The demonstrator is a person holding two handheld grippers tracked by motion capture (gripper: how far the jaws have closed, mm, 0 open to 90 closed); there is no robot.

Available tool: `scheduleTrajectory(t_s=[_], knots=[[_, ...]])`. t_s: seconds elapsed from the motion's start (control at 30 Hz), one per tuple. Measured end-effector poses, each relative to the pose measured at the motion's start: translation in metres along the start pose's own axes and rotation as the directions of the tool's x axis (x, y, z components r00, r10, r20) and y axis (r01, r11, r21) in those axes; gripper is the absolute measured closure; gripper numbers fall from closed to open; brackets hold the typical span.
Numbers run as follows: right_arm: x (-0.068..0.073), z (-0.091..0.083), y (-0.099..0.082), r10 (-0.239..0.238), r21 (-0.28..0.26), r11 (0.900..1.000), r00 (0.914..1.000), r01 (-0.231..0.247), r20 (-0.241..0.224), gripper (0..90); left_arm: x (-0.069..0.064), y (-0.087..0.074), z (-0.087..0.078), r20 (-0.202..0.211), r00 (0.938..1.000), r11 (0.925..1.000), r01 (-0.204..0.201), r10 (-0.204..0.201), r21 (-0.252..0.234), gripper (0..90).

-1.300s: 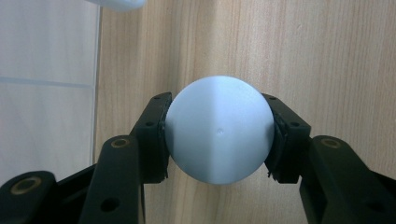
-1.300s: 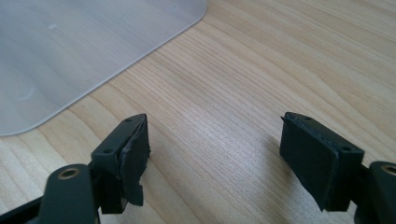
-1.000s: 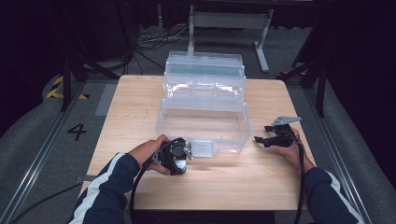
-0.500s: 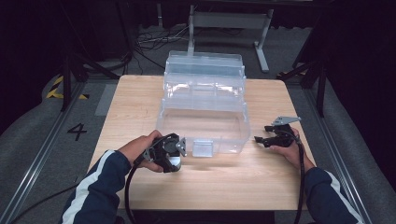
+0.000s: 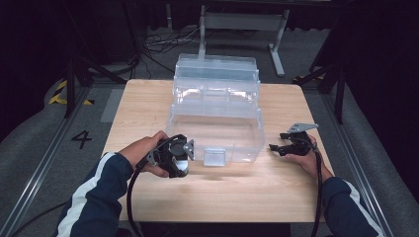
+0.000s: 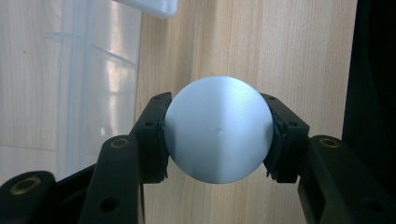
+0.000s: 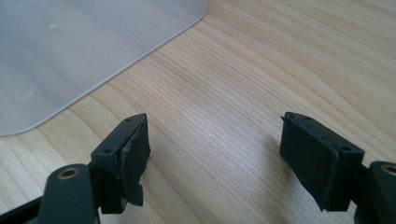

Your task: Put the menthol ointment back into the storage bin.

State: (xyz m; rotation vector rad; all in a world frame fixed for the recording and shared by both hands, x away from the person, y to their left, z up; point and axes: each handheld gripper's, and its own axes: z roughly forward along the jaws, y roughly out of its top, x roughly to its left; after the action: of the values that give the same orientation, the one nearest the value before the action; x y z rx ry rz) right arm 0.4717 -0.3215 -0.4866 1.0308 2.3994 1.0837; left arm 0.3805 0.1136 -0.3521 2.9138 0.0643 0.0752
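Up came the left gripper (image 6: 218, 135) since the earlier frame, lifting off the tabletop beside the box front! Between its 2 black pads (image 6: 159, 135) sat the smooth pale grey ball (image 6: 218, 129), clamped on both sides above the light wooden table (image 5: 148, 103). Just beside it stood the clear plastic tiered storage box (image 5: 216, 111). Over at the box's other end, the right gripper (image 7: 215, 158) rested with jaws wide apart, holding nothing.

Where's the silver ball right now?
The silver ball is clamped in the left gripper, above the wooden table, just left of the clear plastic box.
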Motion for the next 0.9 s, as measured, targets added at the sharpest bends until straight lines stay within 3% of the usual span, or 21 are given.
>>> scheduleTrajectory(t_s=[0.43,0.9], knots=[[0.000,0.000,0.000,0.000,0.000,1.0000,1.0000,0.000,0.000,24.4,0.007,0.002,-0.025,-0.011,0.9999,0.9999,0.004,-0.004,-0.014,50.5],[0.000,0.000,0.000,-0.001,0.000,1.0000,1.0000,0.001,0.001,24.4,0.021,0.003,-0.045,-0.074,0.9972,1.0000,-0.002,0.002,0.002,50.5]])
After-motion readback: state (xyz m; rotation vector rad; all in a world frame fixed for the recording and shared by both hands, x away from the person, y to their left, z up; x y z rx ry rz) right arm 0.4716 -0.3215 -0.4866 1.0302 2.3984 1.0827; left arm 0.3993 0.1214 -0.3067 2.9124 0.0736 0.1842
